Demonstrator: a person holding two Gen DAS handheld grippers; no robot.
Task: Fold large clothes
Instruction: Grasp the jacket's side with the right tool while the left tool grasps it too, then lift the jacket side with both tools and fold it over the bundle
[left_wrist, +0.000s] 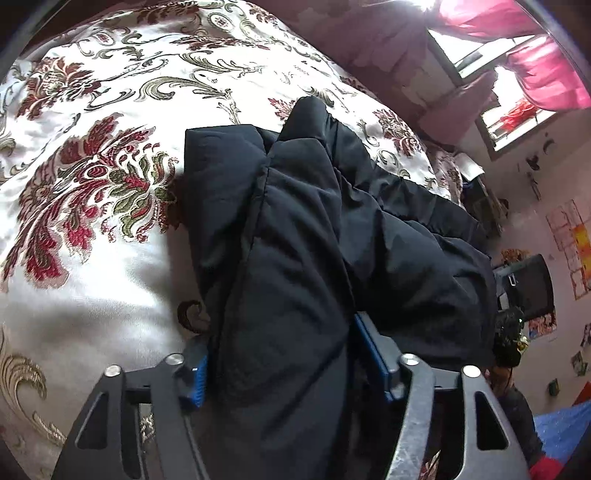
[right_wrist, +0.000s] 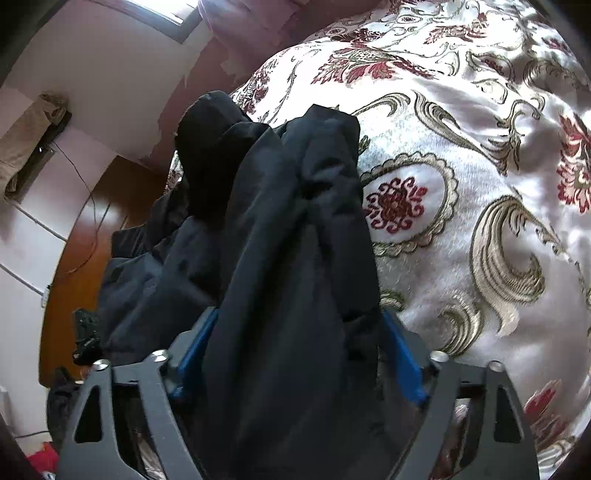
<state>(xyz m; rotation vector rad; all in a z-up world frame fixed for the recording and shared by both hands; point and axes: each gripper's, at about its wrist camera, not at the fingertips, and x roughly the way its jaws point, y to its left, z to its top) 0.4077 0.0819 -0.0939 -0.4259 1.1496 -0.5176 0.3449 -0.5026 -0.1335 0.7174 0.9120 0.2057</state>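
A black padded jacket (left_wrist: 314, 221) lies bunched on a bed with a white cover (left_wrist: 92, 277) patterned in red and gold flowers. In the left wrist view my left gripper (left_wrist: 284, 350) is shut on a thick fold of the jacket, and the fabric fills the gap between the blue pads (left_wrist: 197, 380). The right wrist view shows the same jacket (right_wrist: 277, 206) rising in a ridge from my right gripper (right_wrist: 299, 332), whose blue pads (right_wrist: 402, 354) press on another thick fold. The bed cover (right_wrist: 480, 147) spreads to the right. Both fingertips are partly hidden by cloth.
A window with pink curtains (left_wrist: 517, 74) is beyond the bed. A dark screen (left_wrist: 528, 288) stands by a wall with pictures. A brown wooden panel (right_wrist: 85, 240) with a hanging cable sits at the bed's edge, and beige cloth (right_wrist: 29, 129) hangs on the wall.
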